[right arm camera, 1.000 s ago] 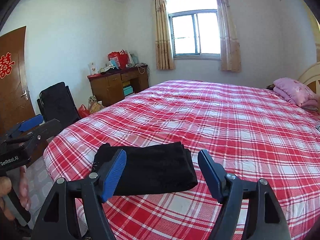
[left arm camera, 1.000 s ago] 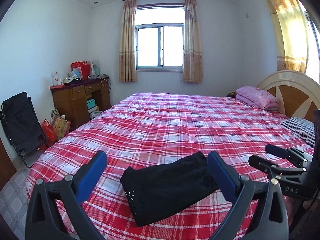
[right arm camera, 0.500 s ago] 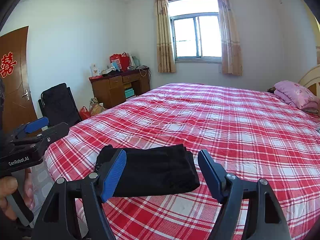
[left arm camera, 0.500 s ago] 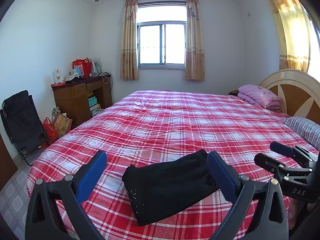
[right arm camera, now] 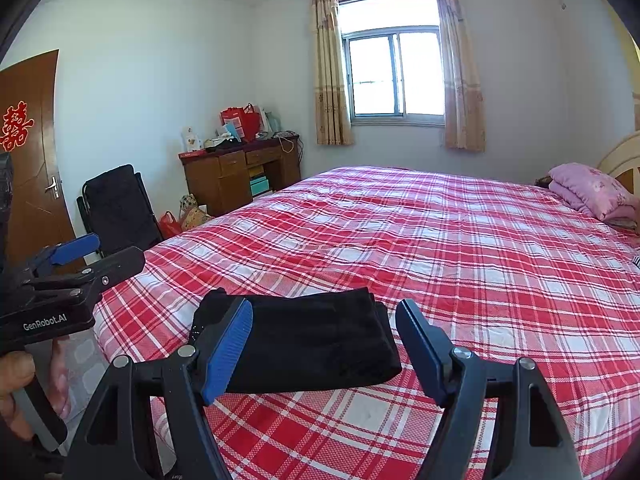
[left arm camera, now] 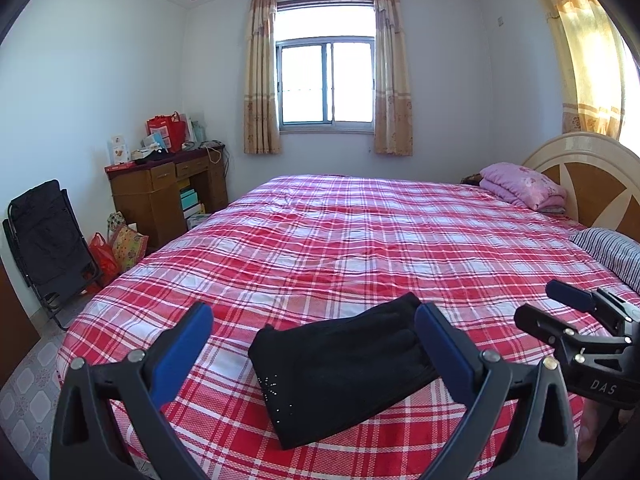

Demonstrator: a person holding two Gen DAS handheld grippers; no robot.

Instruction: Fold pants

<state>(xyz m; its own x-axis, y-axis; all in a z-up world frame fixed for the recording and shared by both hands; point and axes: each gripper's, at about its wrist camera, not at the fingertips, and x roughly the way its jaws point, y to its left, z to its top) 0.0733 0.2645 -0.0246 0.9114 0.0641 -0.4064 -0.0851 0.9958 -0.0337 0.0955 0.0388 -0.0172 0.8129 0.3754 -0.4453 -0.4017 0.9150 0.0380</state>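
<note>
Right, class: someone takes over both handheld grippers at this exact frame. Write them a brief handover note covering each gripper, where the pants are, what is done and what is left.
Left gripper: open, empty, held above the near part of the bed, not touching the cloth.
Right gripper: open, empty, likewise clear of the cloth.
Black pants: lying on the red plaid bedspread near the foot edge, already folded into a compact rectangle of several layers.
Done: the folding looks finished and both grippers have let go.
Left: probably nothing but a check that the edges lie tidy; I cannot see the underside.
</note>
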